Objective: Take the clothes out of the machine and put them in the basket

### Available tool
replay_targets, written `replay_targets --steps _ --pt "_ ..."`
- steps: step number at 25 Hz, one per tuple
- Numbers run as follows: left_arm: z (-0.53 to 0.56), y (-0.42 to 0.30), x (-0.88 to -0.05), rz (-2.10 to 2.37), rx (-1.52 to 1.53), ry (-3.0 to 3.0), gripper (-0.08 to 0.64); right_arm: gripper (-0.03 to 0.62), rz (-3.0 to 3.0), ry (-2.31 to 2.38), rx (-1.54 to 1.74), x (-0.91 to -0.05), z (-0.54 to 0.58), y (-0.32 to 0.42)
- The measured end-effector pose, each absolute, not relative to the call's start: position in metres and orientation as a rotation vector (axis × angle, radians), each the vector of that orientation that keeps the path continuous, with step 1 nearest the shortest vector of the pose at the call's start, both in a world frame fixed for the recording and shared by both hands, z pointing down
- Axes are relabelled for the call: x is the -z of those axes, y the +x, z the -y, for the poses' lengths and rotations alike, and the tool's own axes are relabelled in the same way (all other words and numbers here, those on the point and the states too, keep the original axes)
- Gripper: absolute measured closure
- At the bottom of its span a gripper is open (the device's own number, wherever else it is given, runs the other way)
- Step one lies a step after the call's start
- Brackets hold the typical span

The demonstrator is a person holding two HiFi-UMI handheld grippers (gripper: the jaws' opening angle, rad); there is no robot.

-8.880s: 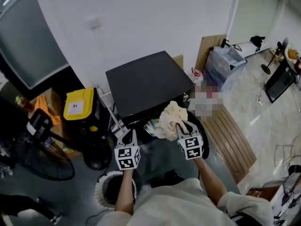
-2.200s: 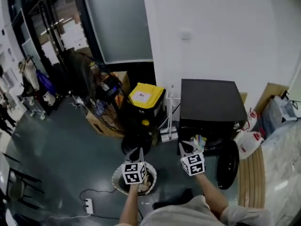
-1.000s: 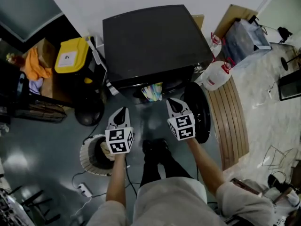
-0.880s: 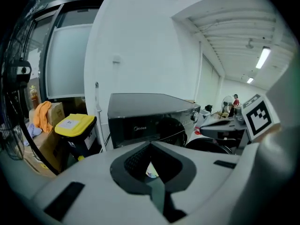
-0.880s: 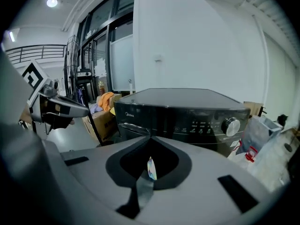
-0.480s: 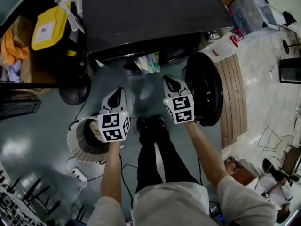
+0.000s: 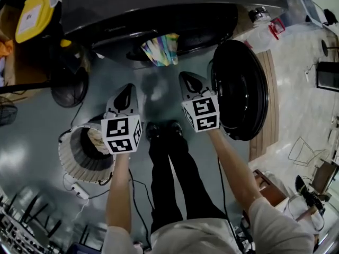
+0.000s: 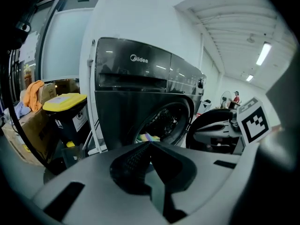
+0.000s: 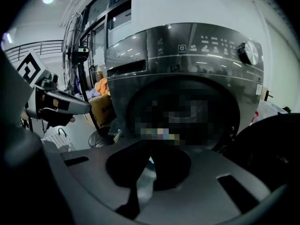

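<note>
Clothes [image 7: 160, 49] at machine [image 7: 159, 15] mouth, basket [image 7: 71, 163] by left gripper [image 7: 126, 89], right gripper [image 7: 186, 79] alongside, all fingers closed

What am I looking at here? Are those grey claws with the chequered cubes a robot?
No robot: a person holds a two-jaw gripper in each hand. One picture comes from a camera on the person's head, looking down on the left gripper and right gripper, both shut and empty. The other two come from cameras riding on the grippers, looking along their jaws. Ahead stands a washing machine, its round door open, a colourful cloth hanging out of its opening. On the floor, left, a basket holds a light garment.
</note>
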State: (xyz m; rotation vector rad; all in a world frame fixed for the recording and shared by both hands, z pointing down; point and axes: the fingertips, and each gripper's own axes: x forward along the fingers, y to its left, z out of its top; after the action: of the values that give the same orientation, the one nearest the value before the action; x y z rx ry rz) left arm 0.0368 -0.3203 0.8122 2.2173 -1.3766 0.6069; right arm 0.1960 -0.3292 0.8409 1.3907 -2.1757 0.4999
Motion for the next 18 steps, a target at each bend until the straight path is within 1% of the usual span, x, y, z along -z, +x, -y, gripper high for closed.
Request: replay_targets --steps 8,16,17,18 --pt "0.33 0.042 -0.884 1.368 -0.626 2.22 0.543 0.571 2.184 1.402 -0.521 -0.92 0.349 0.182" --pt "0.344 0.042 -0.937 1.36 -0.616 2.232 0.543 0.563 2.198 1.405 -0.482 -0.977 0.377 0.173" --pt "0.345 0.043 -0.941 1.357 -0.617 2.235 0.543 0.538 2.196 1.41 -0.487 -0.984 0.382 0.174" --pt "0.345 0.043 -0.946 1.354 -0.618 2.236 0.543 0.479 2.197 1.417 -0.494 -0.991 0.387 0.174"
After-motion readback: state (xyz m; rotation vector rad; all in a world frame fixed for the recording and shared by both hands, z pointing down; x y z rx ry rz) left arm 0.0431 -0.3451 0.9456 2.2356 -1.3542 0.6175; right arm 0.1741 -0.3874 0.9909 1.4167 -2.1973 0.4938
